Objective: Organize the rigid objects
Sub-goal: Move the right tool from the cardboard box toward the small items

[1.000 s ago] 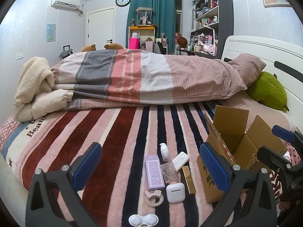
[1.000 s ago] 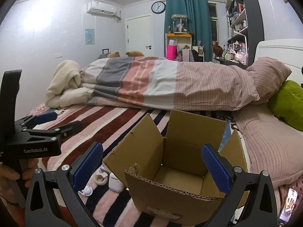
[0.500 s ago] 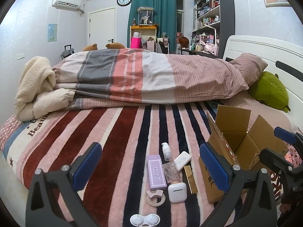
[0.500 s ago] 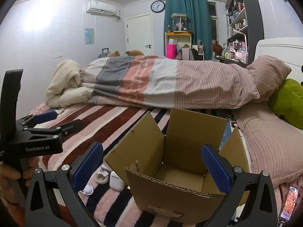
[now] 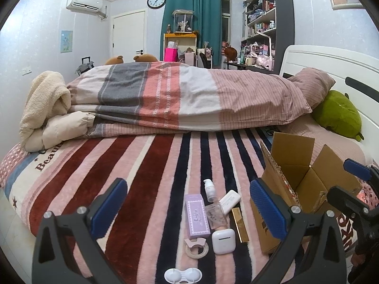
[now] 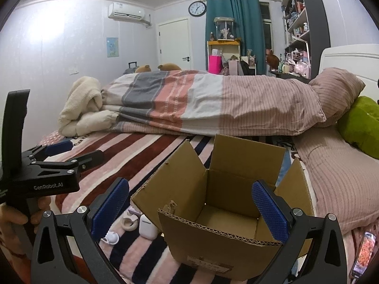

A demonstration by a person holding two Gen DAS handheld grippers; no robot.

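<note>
Toiletries and an earbud case [image 5: 223,240] are lying left of the cardboard box [image 6: 227,215]; I'm holding both hand-held grippers, left [image 5: 187,209] and right [image 6: 189,209], wide apart, empty.

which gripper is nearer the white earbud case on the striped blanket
Left. The left gripper hangs open right over the white earbud case, which lies between its fingers. The right gripper is open over the brown cardboard box, case off to its left.
</note>
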